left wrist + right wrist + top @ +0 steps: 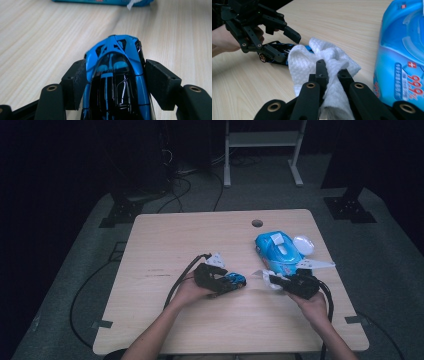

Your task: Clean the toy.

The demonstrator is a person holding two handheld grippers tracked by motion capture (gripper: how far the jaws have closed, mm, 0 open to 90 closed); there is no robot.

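Observation:
A small blue and black toy car [235, 280] [115, 57] lies on the wooden table [200, 235], between the jaws of my left gripper [227, 284] [113, 72]. The left pad sits against the car's side, while a thin gap shows at the right pad, so the jaws stand open around it. In the right gripper view the left gripper [287, 46] has one jaw lifted off the car [277, 51]. My right gripper [274, 282] [332, 70] is shut on a crumpled white wipe [266, 278] [304, 62], held just right of the car.
A blue pack of wet wipes [277, 251] [402, 62] lies behind the right gripper, its white lid [303, 244] flipped open to the right. A cable hole [257, 223] sits near the table's far edge. A white frame stands on the floor beyond.

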